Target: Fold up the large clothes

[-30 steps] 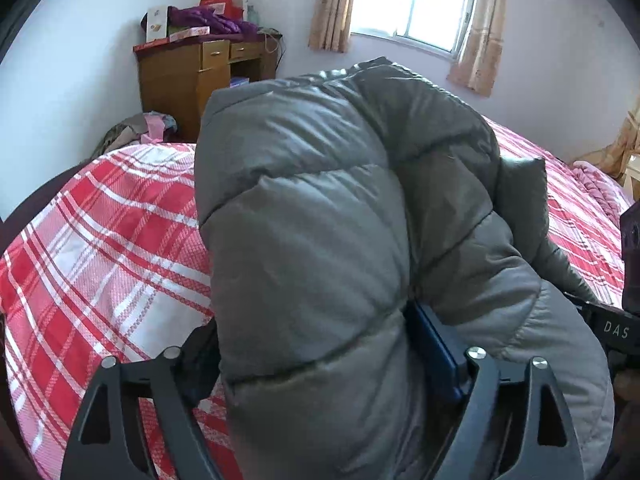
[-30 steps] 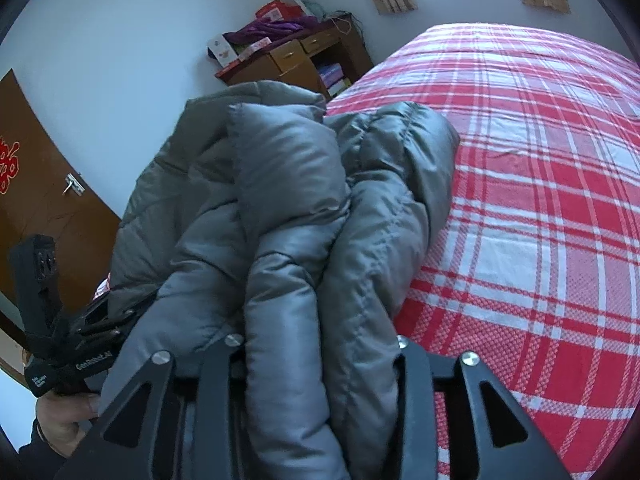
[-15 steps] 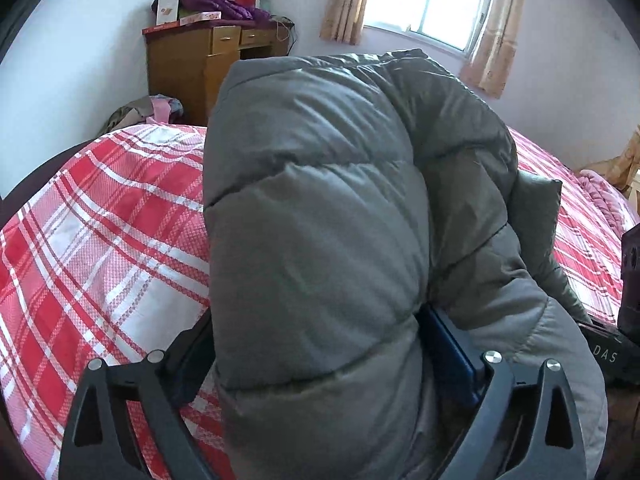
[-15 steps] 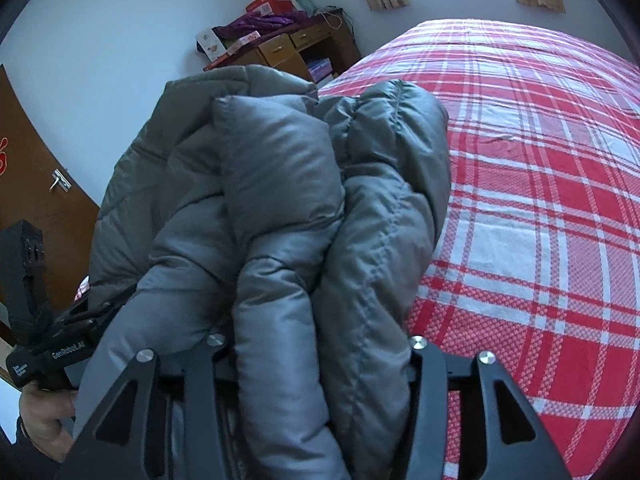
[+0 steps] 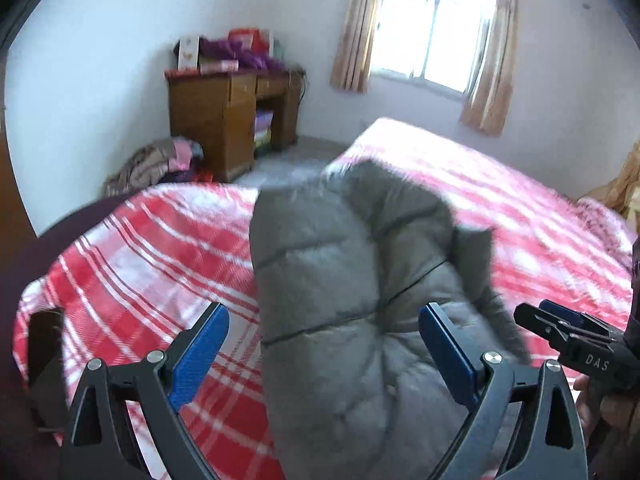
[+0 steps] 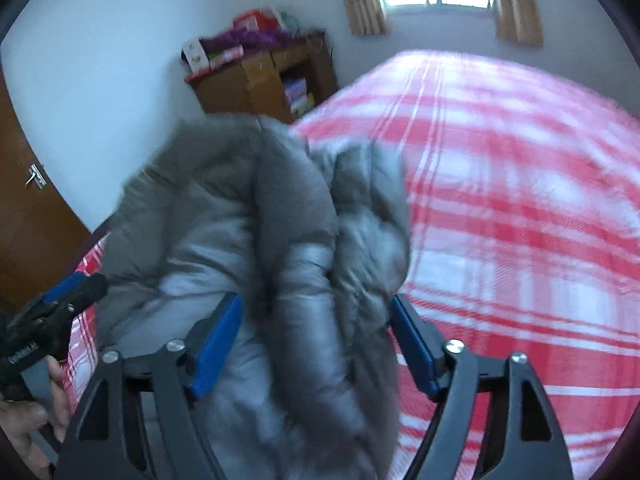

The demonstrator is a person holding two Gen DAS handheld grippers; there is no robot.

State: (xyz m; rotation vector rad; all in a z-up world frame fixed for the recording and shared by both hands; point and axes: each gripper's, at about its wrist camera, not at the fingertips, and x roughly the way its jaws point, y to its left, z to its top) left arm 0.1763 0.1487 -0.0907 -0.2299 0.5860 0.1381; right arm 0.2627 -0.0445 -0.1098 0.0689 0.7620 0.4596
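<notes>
A grey quilted puffer jacket [image 5: 352, 304] is bunched up over the red and white plaid bed [image 5: 140, 264]. My left gripper [image 5: 324, 344] is open, its blue pads wide apart with the jacket loose between them. My right gripper [image 6: 316, 336] is open too, its pads apart on either side of the jacket's folds [image 6: 296, 256]. The right gripper also shows at the right edge of the left wrist view [image 5: 568, 332], and the left gripper at the left edge of the right wrist view [image 6: 60, 300]. Both views are motion-blurred.
A wooden desk [image 5: 228, 116] with boxes and purple cloth on top stands against the far wall. A pile of clothes [image 5: 156, 164] lies on the floor beside it. A curtained window [image 5: 432, 40] is behind the bed. A brown door [image 6: 28, 208] is at left.
Both grippers have opened and let go of the jacket. The jacket has dropped lower toward the bed, and both grippers have pulled back from it.
</notes>
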